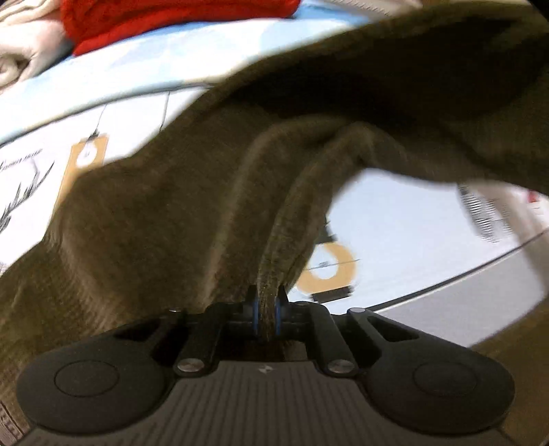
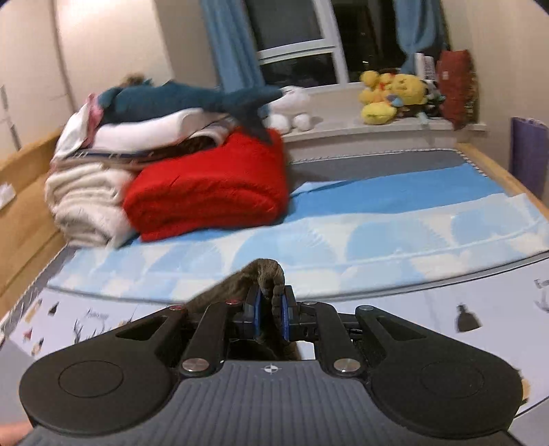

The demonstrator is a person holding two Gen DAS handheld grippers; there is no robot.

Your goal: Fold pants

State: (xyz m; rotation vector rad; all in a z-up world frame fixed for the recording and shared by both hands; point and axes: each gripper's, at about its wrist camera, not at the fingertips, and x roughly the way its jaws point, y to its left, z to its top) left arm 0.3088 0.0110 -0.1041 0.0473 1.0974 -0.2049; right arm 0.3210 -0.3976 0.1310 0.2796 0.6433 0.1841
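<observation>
Left wrist view, upper left: a cream blanket (image 1: 24, 44) and a red blanket (image 1: 164, 20) lie at the top edge of the frame, on a light blue sheet (image 1: 144, 65).
Left wrist view, left: a white printed cover (image 1: 31, 178) shows dark sprig drawings and a tan tag shape.
Left wrist view, centre: the pants (image 1: 171, 212), olive-brown and blurred, fill most of the frame and drape from the upper right down to the lower left.
Left gripper (image 1: 266, 314): low in the centre of the frame, its two blue-edged fingers pressed tightly on a narrow ridge of the pants fabric.
Left wrist view, right: under the raised cloth, more white cover shows, with a tan ring print.
Right wrist view, left: a wooden bed frame (image 2: 24, 192) runs along the edge; beside it a stack of cream and white bedding (image 2: 85, 192) carries a blue plush shark (image 2: 178, 99).
Right wrist view, centre left: the red blanket (image 2: 212, 192) sits folded, touching the stack.
Right gripper (image 2: 271, 308): low in the centre, fingers pinched on a small bunch of the pants (image 2: 264, 274), which humps above the fingertips and trails to the lower left.
Right wrist view, centre: the blue sheet (image 2: 394, 192) spans the bed.
Right wrist view, upper right: yellow plush toys (image 2: 391, 92) sit on a windowsill below a dark window (image 2: 298, 37) with blue curtains.
</observation>
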